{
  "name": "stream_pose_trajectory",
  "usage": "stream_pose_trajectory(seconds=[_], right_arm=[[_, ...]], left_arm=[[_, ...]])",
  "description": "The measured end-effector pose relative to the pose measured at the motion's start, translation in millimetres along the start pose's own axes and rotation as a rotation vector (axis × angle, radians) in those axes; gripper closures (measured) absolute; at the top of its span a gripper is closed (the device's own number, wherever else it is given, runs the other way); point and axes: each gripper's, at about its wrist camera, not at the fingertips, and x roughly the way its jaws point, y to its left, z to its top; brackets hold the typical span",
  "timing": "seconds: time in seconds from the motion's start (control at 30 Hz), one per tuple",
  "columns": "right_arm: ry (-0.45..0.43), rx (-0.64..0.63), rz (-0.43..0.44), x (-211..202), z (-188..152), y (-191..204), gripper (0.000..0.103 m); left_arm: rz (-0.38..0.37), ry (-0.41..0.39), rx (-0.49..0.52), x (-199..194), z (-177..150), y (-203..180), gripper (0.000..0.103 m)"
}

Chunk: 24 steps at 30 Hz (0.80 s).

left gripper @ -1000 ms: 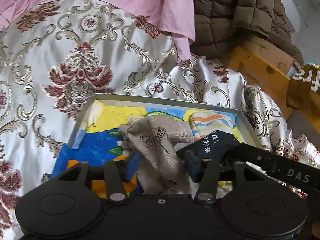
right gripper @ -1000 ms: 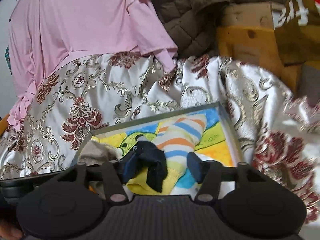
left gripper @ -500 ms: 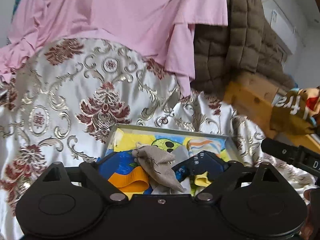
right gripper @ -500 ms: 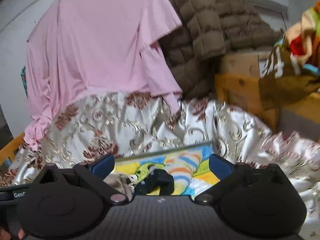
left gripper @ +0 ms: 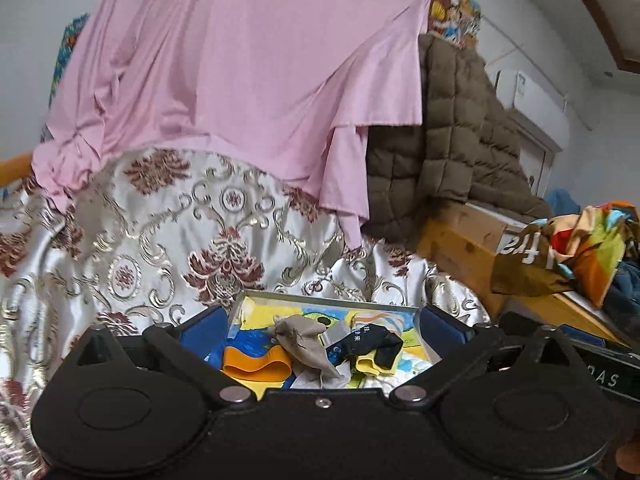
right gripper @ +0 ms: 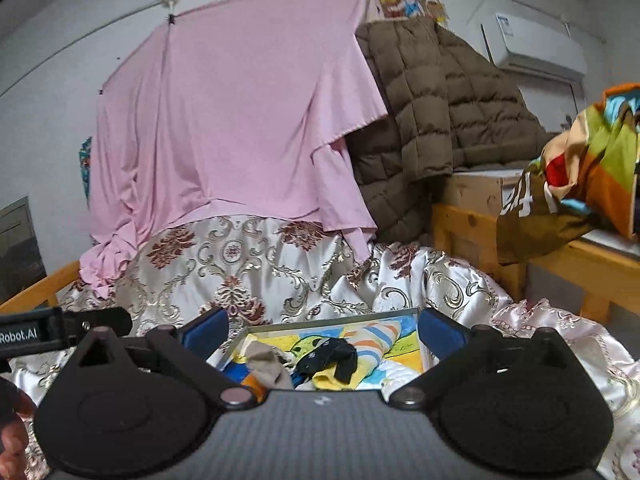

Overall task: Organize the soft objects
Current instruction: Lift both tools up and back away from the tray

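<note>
1. The soft things lie loose in the tray on the brocade bedspread: a beige cloth pouch, a dark sock over a yellow piece, an orange band and a striped sock. Nothing pins them. The pile sits toward the tray's near side, so a careless reach could drag one piece out over the rim.
2. The dark sock overlaps the yellow piece, and the pouch lies just beside it — a pinch aimed at one could lift two, or snag the pouch's edge.
3. The tray rests on slippery, rumpled satin; I judge that a push on its wall could slide or tip it.
4. The left gripper has nothing between its blue pads, and its jaws are opening to their widest. It hangs above the near edge of the tray, pointing forward and slightly down, clear of the cloth.
5. The right gripper is released too — jaws spread wide, nothing held. It is posed like its mate, looking over the tray toward the pink sheet.
6. The two grippers sit close side by side; each shows at the edge of the other's view, so they could knock together if both go for the pile.
</note>
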Motion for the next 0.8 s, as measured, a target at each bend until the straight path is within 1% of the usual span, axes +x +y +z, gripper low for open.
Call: stream_pose_trajectory(seconds=[0.1, 0.27, 0.47, 0.67, 0.8], right_arm=[[-0.012, -0.024, 0.005, -24.8, -6.9, 10.4, 0.0], [-0.028, -0.063, 0.023, -59.9, -17.3, 26.0, 0.0], [-0.066, -0.133, 0.009, -97.6, -29.8, 40.4, 0.0], [-0.047, -0.152, 0.018, -126.1, -50.4, 46.6, 0.0], [-0.027, -0.184, 0.023, -138.2, -62.6, 53.2, 0.0]], left_arm=[[0.011, -0.024, 0.001, -25.8, -7.2, 0.1, 0.001], [0.038, -0.038, -0.003, -64.1, -24.6, 2.5, 0.001], [0.065, -0.061, 0.013, -107.5, -46.4, 5.8, 0.001], [0.076, -0.073, 0.029, -140.6, -66.6, 10.7, 0.001], [0.085, -0.057, 0.037, -154.8, -81.2, 16.5, 0.001]])
